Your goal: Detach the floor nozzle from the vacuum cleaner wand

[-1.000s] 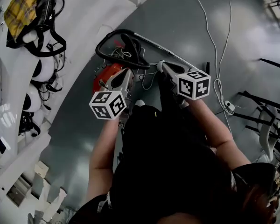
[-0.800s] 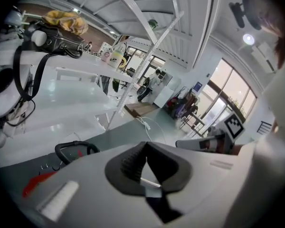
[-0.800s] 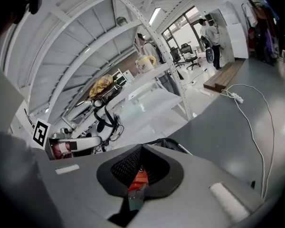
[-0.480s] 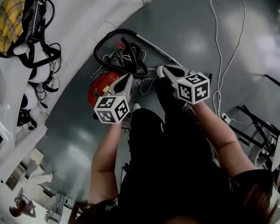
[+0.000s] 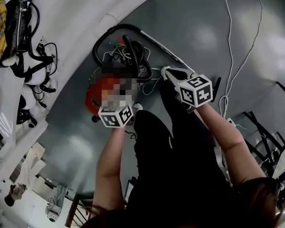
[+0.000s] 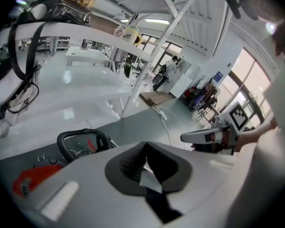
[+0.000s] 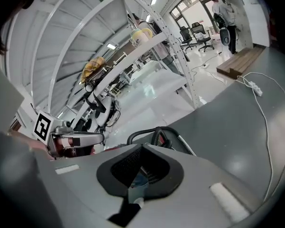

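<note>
Red plastic marks the vacuum cleaner body (image 5: 92, 98), which sits on the grey floor (image 5: 194, 18) just beyond your left gripper (image 6: 143, 167), with the black hose (image 5: 103, 38) looped behind it. Over the last second you have brought both grippers down and in towards the machine, and the head view has closed in with them. Both sets of jaws are pressed together with nothing between them, on the right gripper (image 5: 165, 72) as on the left. So this is only the approach: nothing is gripped yet, and you'll need to open up before either one can take hold.

The chrome wand (image 5: 162, 48) appears to lie along the floor. Its long axis runs diagonally from the hose coil at the upper left down towards the lower right, passing behind your right gripper. What looks like the floor nozzle (image 5: 217, 88) is a dark shape just past that gripper's cube, though too little shows to be sure.
</note>
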Available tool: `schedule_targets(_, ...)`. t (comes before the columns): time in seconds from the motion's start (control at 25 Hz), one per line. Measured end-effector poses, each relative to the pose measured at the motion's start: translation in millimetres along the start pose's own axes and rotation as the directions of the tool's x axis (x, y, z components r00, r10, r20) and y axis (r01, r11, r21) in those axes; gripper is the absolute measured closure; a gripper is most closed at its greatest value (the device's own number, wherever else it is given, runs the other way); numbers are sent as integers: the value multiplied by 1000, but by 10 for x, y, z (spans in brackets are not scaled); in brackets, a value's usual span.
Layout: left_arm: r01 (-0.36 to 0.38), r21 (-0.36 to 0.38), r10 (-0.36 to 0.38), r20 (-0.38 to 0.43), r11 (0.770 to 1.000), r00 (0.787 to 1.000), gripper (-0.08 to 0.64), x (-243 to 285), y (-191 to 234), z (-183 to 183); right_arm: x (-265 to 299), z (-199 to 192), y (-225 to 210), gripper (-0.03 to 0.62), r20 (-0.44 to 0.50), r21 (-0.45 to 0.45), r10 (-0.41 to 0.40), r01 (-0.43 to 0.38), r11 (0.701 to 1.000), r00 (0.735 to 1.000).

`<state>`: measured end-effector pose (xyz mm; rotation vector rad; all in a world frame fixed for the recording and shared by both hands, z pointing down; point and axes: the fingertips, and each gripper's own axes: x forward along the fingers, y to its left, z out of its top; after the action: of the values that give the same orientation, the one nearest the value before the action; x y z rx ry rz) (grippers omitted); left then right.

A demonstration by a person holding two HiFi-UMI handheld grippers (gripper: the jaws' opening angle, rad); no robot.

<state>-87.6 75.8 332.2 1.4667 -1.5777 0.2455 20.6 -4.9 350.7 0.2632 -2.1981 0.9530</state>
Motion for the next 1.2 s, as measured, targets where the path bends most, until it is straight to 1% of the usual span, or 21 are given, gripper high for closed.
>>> schedule_targets(0.16,-40,-5,40,-7,999,999,549,240,166,-35,221,11,-238,594,-11,-26,23,-23,999,1000)
schedule_targets(0.32,-86,-18,85,-32,996,996,549,455,446,-126,512,-4,-444,594,-12,-25,20,-20,1000,1000)
schedule_targets(0.48,-112,20,113,-63,994,992,549,595,735,-207,808,-35,-470,594,2,-12,28,-28,1000,1000)
schedule_targets(0.64,-129,28,131,-77,991,988,549,801,1069,-204,1130,-86,-496,594,31,-6,22,-21,1000,999)
schedule_targets(0.8,-139,84,147,-99,987,984,549,1023,1424,-169,1443,-186,-568,594,39,34,-4,3,999,999)
schedule_targets(0.92,-182,98,192,-104,978,976,549,1152,1803,-109,1654,-280,-634,594,31,61,-22,20,998,999)
schedule_targets(1.04,-257,132,269,-90,958,959,549,1217,2197,-16,1814,-374,-720,594,21,85,-34,32,996,999)
schedule_targets(1.2,-305,151,323,-119,940,939,525,1293,2617,-15,1934,-475,-778,594,1,101,-42,42,994,999)
